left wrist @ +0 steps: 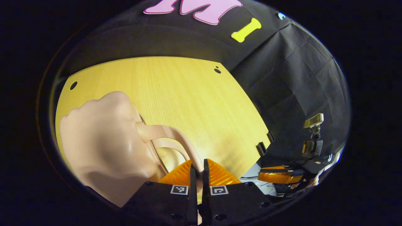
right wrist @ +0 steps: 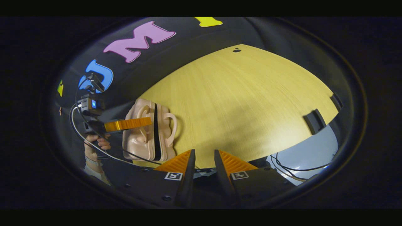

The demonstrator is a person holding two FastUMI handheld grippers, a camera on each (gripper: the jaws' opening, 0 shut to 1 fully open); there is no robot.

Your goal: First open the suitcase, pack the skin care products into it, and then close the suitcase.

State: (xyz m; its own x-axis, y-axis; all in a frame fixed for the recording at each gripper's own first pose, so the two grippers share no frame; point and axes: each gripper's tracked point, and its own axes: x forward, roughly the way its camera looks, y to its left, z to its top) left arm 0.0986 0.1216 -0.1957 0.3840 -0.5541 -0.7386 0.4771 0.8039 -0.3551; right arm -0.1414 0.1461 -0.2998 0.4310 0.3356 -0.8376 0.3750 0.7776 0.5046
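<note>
Small pink suitcase (left wrist: 103, 141) standing near the edge of the yellow wooden table (left wrist: 194, 100), left gripper (left wrist: 198, 171) pinching its thin handle (left wrist: 176, 135) tight between both fingers, right gripper (right wrist: 202, 163) off to the side, fingers apart and holding nothing.

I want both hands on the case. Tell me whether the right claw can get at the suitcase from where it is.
Probably yes. The right claw is open and holds nothing, and bare table lies between it and the suitcase.
</note>
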